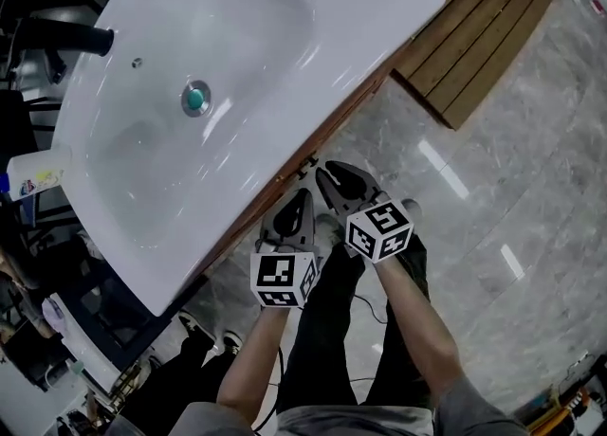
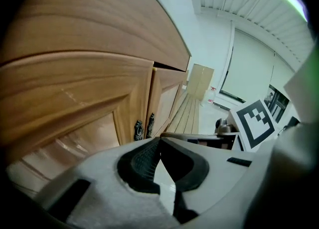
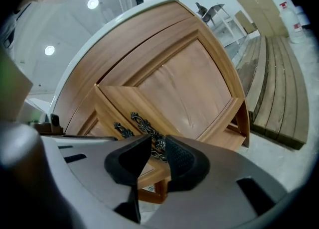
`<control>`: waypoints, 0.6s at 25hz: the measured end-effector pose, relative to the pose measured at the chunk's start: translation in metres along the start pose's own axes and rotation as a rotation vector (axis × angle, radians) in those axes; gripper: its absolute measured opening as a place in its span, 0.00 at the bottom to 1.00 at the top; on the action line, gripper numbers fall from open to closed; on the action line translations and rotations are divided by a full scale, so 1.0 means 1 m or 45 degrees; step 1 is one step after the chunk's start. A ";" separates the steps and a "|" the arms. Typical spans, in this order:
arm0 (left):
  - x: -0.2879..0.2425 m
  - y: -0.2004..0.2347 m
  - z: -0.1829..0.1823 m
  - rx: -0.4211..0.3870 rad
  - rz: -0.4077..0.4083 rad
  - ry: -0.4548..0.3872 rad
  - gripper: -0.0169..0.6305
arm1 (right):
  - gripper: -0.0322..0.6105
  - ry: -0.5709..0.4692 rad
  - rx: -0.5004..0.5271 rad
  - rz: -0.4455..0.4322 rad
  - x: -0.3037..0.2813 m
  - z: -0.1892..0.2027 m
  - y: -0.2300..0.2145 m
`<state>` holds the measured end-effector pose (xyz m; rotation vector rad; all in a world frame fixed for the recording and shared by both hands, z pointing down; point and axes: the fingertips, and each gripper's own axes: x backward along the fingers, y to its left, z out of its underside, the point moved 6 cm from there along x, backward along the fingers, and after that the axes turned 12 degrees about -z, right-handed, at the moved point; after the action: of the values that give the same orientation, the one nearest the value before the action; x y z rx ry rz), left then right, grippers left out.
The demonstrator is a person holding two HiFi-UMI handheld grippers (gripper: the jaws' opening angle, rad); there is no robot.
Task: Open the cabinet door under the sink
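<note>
Our forearms are reaching down below the white sink, each holding a gripper near the wooden cabinet under its rim. The left gripper is pressing its jaws together at the tips with nothing between them, and it is pointing toward the dark ornate door handles. The right gripper is sitting closer. Its jaws are parted by a narrow gap, and one handle is showing in it; we cannot tell whether they are touching it. The cabinet door is looking closed.
</note>
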<state>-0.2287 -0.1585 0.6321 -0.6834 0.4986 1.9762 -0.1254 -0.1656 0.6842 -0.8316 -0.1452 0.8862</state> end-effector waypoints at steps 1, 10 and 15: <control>-0.002 0.001 0.003 0.000 0.002 0.004 0.04 | 0.16 -0.015 -0.008 -0.005 -0.004 0.001 -0.001; -0.008 0.012 0.016 -0.003 0.017 0.028 0.04 | 0.20 -0.067 -0.045 -0.013 -0.024 0.010 -0.012; -0.010 0.015 0.020 -0.007 0.027 0.039 0.04 | 0.19 -0.100 -0.069 -0.062 -0.028 0.012 -0.016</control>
<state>-0.2432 -0.1593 0.6547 -0.7157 0.5213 1.9897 -0.1387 -0.1845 0.7094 -0.8409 -0.2580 0.8721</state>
